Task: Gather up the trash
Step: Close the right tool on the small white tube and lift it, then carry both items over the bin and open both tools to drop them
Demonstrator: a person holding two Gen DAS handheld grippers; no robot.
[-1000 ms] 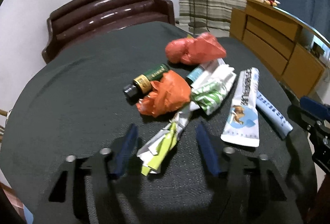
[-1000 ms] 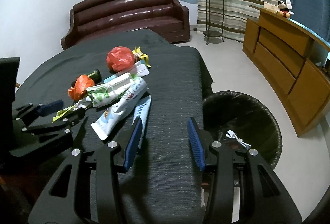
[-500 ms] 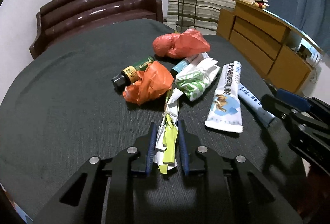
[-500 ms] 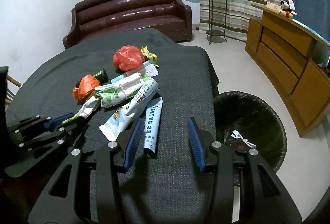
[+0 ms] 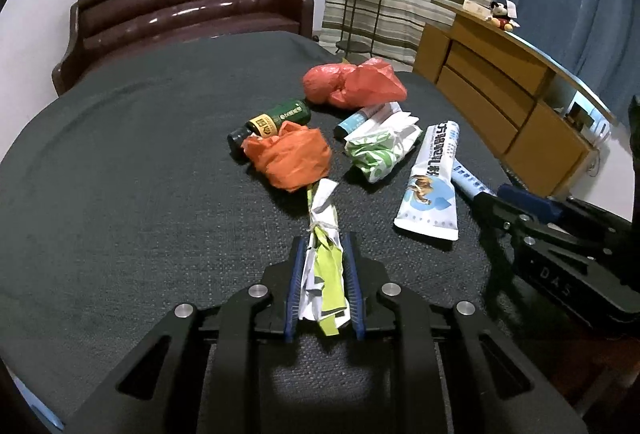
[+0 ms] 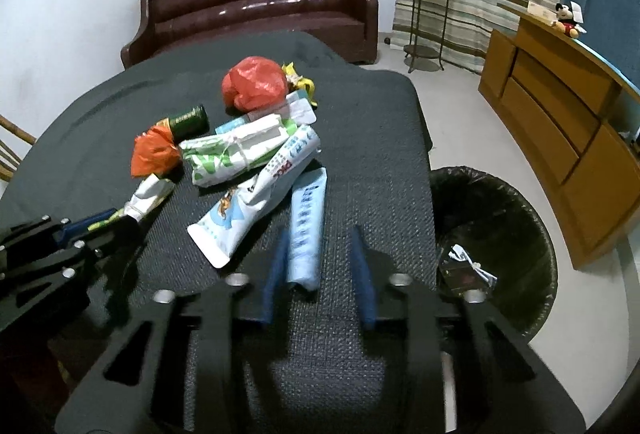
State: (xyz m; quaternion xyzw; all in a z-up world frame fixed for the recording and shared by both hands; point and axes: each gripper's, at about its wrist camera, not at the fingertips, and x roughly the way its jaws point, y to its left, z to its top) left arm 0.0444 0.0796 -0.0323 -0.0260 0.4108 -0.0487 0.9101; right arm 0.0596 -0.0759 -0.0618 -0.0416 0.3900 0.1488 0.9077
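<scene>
Gripping a tied paper twist (image 5: 323, 266), the left gripper (image 5: 322, 254) has its blue jaws pressed against both sides of the white-and-lime bundle, whose far end points toward 12 o'clock and touches an orange bag (image 5: 289, 161) on the dark table (image 5: 120, 162). Beyond the orange bag, at about 11 o'clock, a green bottle (image 5: 272, 122) lies on its side; a red bag (image 5: 352, 84) sits farther back near 12, with a green-and-white wrapper (image 5: 380, 150) at 1 o'clock and a large white tube (image 5: 432, 182) just right of it. In the right wrist view the right gripper (image 6: 320, 246) has its jaws spread apart around the near end of a pale blue tube (image 6: 307, 230) — the tube lies close against the left jaw and clear of the right one, so nothing is clamped. That view is blurred at the fingers. The white tube (image 6: 256, 198) lies just left of the blue one, overlapping the wrapper (image 6: 236, 150) beyond it. A bin (image 6: 496, 250) lined in black stands on the floor at 3 o'clock beside the table edge — a small crumpled packet (image 6: 466, 266) lies inside. A brown sofa (image 6: 256, 10) stands behind the table.
</scene>
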